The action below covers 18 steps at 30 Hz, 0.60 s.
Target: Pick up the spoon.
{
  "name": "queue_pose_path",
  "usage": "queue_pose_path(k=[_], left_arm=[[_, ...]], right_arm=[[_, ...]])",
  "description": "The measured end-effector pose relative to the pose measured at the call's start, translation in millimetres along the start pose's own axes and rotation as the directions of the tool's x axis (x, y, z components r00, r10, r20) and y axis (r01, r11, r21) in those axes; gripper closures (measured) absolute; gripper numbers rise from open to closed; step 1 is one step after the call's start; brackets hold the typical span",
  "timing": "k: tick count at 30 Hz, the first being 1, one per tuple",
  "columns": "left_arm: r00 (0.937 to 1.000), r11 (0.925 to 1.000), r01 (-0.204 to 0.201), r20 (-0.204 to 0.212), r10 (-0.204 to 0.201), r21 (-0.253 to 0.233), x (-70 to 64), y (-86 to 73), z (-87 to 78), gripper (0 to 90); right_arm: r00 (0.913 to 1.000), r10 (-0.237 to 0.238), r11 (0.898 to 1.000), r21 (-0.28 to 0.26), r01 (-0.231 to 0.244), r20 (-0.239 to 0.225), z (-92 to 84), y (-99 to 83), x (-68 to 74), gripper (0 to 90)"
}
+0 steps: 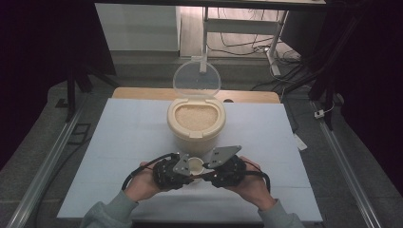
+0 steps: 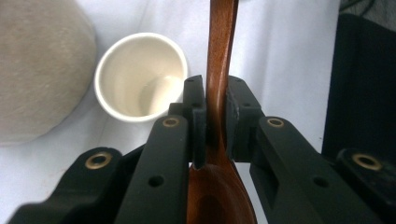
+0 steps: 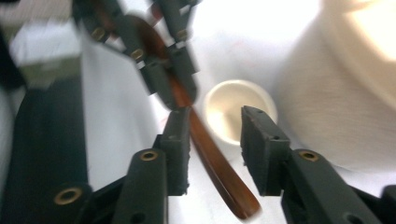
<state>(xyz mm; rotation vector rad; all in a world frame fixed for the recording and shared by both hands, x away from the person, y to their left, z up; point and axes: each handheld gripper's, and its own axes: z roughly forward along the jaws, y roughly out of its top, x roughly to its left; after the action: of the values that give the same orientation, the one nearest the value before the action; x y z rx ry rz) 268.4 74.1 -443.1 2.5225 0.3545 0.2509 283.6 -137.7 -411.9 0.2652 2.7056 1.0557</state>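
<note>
My left gripper [image 2: 215,98] is shut on the neck of a brown wooden spoon [image 2: 222,37]; the bowl lies near the camera and the handle runs away from it. In the right gripper view the spoon's handle [image 3: 210,158] passes between the jaws of my right gripper [image 3: 217,126], which is open, close to its left jaw. A small white cup [image 2: 140,77] stands empty on the table just beyond both grippers. In the high view the cup [image 1: 195,166] sits between the left gripper [image 1: 173,172] and the right gripper [image 1: 223,172], near the table's front edge.
A cream rice container [image 1: 196,118], full of rice, stands behind the cup with its clear lid [image 1: 196,80] raised. Its wall [image 3: 327,116] is close on the right. The white table cover [image 1: 123,142] has free room left and right.
</note>
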Motion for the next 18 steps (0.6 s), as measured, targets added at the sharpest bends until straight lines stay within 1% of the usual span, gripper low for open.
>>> queue_pose_path(k=[1,2,3,4,5,6,7,9,12,13,14,15,16,17,18], left_arm=[[0.9998,0.9997,0.019,-0.011,-0.019,-0.016,1.7,-2.5,-1.6,79.3],[0.9995,0.9993,0.027,-0.018,-0.028,-0.025,2.4,-3.9,-2.5,79.4],[0.9995,0.9993,0.027,-0.018,-0.028,-0.025,2.4,-3.9,-2.5,79.3],[0.9990,0.9987,0.037,-0.024,-0.038,-0.035,3.4,-5.5,-4.0,79.3],[0.9983,0.9979,0.046,-0.033,-0.047,-0.045,4.2,-6.7,-5.5,79.3],[0.9972,0.9962,0.057,-0.044,-0.060,-0.066,5.2,-8.2,-8.3,79.3],[0.9972,0.9962,0.057,-0.044,-0.060,-0.066,5.2,-8.2,-8.3,79.4],[0.9958,0.9940,0.067,-0.056,-0.072,-0.086,6.3,-10.1,-11.2,79.4],[0.9940,0.9916,0.080,-0.067,-0.087,-0.102,7.7,-12.4,-12.3,79.4],[0.9935,0.9914,0.081,-0.071,-0.089,-0.102,8.2,-12.8,-12.5,79.4],[0.9929,0.9906,0.085,-0.074,-0.094,-0.107,8.4,-13.3,-12.6,79.4],[0.9923,0.9897,0.088,-0.077,-0.097,-0.113,8.7,-13.7,-13.0,79.4],[0.9917,0.9888,0.092,-0.080,-0.101,-0.118,8.9,-14.1,-13.4,79.3],[0.9909,0.9876,0.095,-0.083,-0.106,-0.125,9.1,-14.5,-13.7,79.3],[0.9901,0.9864,0.099,-0.086,-0.111,-0.131,9.4,-14.9,-14.2,79.3]], right_arm=[[0.9983,0.051,0.997,-0.062,-0.049,0.028,-7.0,-3.5,-3.7,57.4],[0.9969,0.068,0.995,-0.082,-0.064,0.039,-8.9,-4.9,-4.9,55.7],[0.9943,0.095,0.990,-0.105,-0.090,0.047,-11.3,-6.6,-6.0,53.6],[0.9943,0.095,0.990,-0.105,-0.090,0.047,-11.3,-6.6,-6.0,53.6],[0.9869,0.146,0.981,-0.141,-0.135,0.069,-15.6,-11.1,-7.1,50.8],[0.9832,0.163,0.977,-0.153,-0.149,0.082,-17.3,-13.3,-7.2,49.2],[0.9808,0.174,0.973,-0.168,-0.158,0.087,-18.1,-15.1,-7.3,48.3],[0.9730,0.205,0.964,-0.194,-0.183,0.105,-21.9,-20.5,-7.3,47.3],[0.9630,0.242,0.951,-0.225,-0.211,0.119,-26.5,-26.7,-8.9,46.0],[0.9630,0.242,0.951,-0.225,-0.211,0.119,-26.5,-26.7,-8.9,46.0],[0.9579,0.262,0.943,-0.243,-0.228,0.118,-28.7,-30.2,-10.2,45.9],[0.9579,0.262,0.943,-0.243,-0.228,0.118,-28.7,-30.2,-10.2,45.9],[0.9542,0.273,0.938,-0.256,-0.236,0.122,-30.3,-33.5,-10.8,45.0],[0.9542,0.273,0.938,-0.256,-0.236,0.122,-30.3,-33.5,-10.8,45.0],[0.9512,0.284,0.933,-0.262,-0.246,0.120,-31.0,-35.0,-10.9,44.5]])
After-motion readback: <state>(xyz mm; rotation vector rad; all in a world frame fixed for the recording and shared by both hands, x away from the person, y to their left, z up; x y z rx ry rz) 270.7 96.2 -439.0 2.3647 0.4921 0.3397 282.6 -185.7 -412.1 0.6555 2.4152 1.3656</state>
